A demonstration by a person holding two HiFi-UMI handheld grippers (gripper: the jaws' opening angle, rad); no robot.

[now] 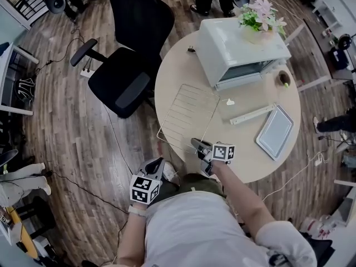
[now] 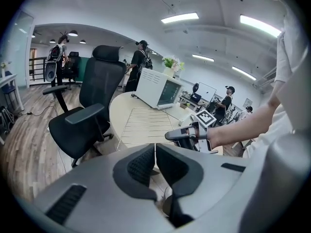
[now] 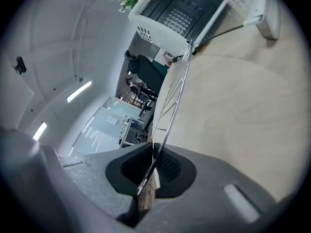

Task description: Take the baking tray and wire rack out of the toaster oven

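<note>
A: So, where is the wire rack [image 1: 186, 113]?

B: Out of the toaster oven [image 1: 239, 49], on the round worktop [image 1: 178, 65] in front of it. Its near edge reaches almost to the worktop's rim on the person's side.

A: And what has hold of it?

B: The right tongs [image 3: 154, 152]. They are closed on a thin wire at the rack's near edge, and the right gripper view shows that wire running straight in between the dark pads. Whether the near edge is lifted off the worktop I cannot tell.

A: What about the left tongs [image 2: 155, 147]?

B: Their two pads are pressed together with nothing between them. They hang off the worktop's edge, over the wooden floor [image 1: 72, 127] and close to the person's body, left of the right tongs.

A: Where is the baking tray [image 1: 275, 131]?

B: It is out too, lying flat on the worktop's right side, well apart from the rack. A white strip [image 1: 253, 114] lies between them.

A: And the oven?

B: Its door is folded down, and the dark inside shows in the right gripper view. A pot of pale flowers [image 1: 261, 15] stands on top. A black office chair [image 1: 130, 65] stands to the left of the worktop.
</note>
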